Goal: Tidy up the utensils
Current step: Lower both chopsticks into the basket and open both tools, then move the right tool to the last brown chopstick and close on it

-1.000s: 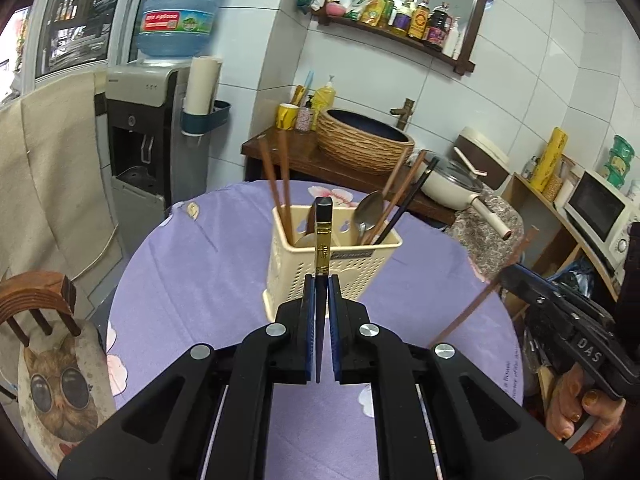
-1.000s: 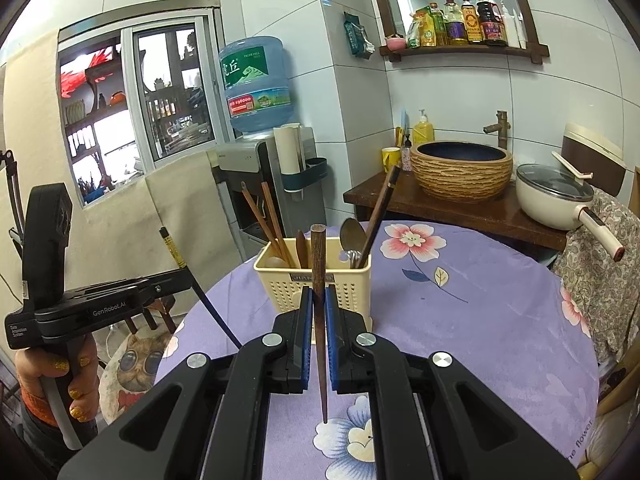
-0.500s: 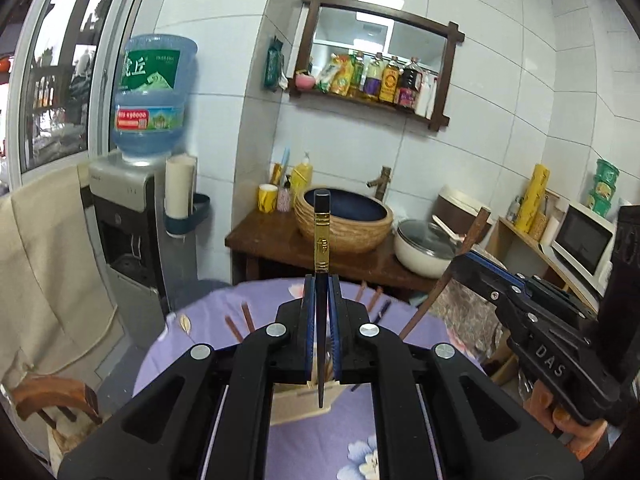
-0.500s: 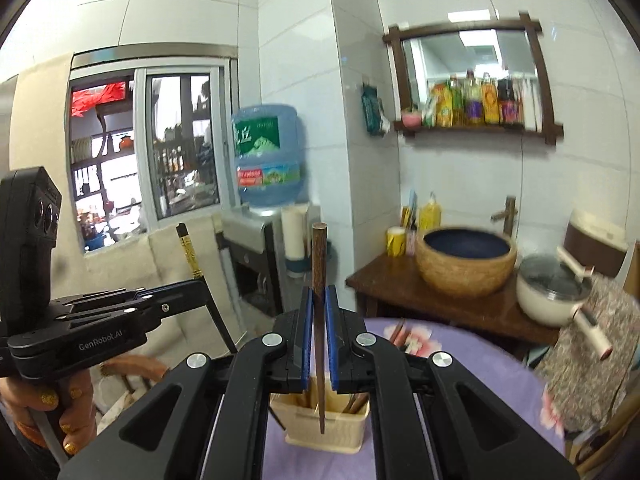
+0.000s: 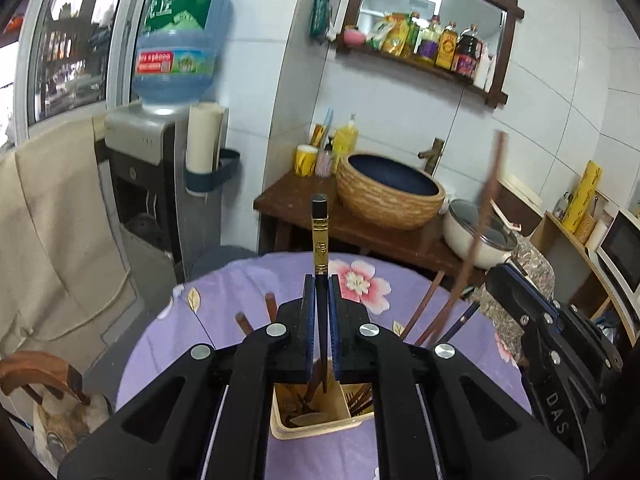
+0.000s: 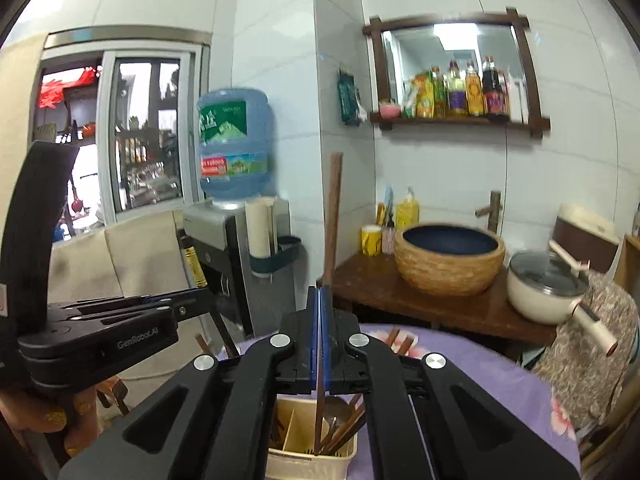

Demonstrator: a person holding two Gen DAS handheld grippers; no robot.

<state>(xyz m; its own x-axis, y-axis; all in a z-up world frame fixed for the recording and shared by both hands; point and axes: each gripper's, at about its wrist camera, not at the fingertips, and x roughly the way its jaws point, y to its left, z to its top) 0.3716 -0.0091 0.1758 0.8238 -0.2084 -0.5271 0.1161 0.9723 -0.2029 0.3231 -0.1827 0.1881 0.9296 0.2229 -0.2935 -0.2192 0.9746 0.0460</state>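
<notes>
My left gripper [image 5: 321, 285] is shut on a black chopstick [image 5: 320, 236] with a gold band. The chopstick stands upright, and its lower end hangs just over the cream utensil holder [image 5: 320, 434] on the purple table [image 5: 224, 292]. My right gripper [image 6: 321, 293] is shut on a brown wooden chopstick [image 6: 333, 216], also upright, with its lower end reaching into the holder [image 6: 312, 460]. Several chopsticks and a spoon stand in the holder. Each gripper shows in the other's view: the right gripper [image 5: 498, 276] at the right, the left gripper [image 6: 202, 294] at the left.
Behind the table stand a water dispenser [image 5: 152, 168], a wooden side table [image 5: 288, 204] with a woven basin [image 5: 390, 196], and a white pot [image 5: 478, 240]. A chair [image 5: 36, 372] is at the near left. A microwave [image 5: 620, 248] sits at the right.
Both grippers have risen and moved in over the holder, each still clamping its chopstick. The holder now lies below the fingers instead of ahead of them.
</notes>
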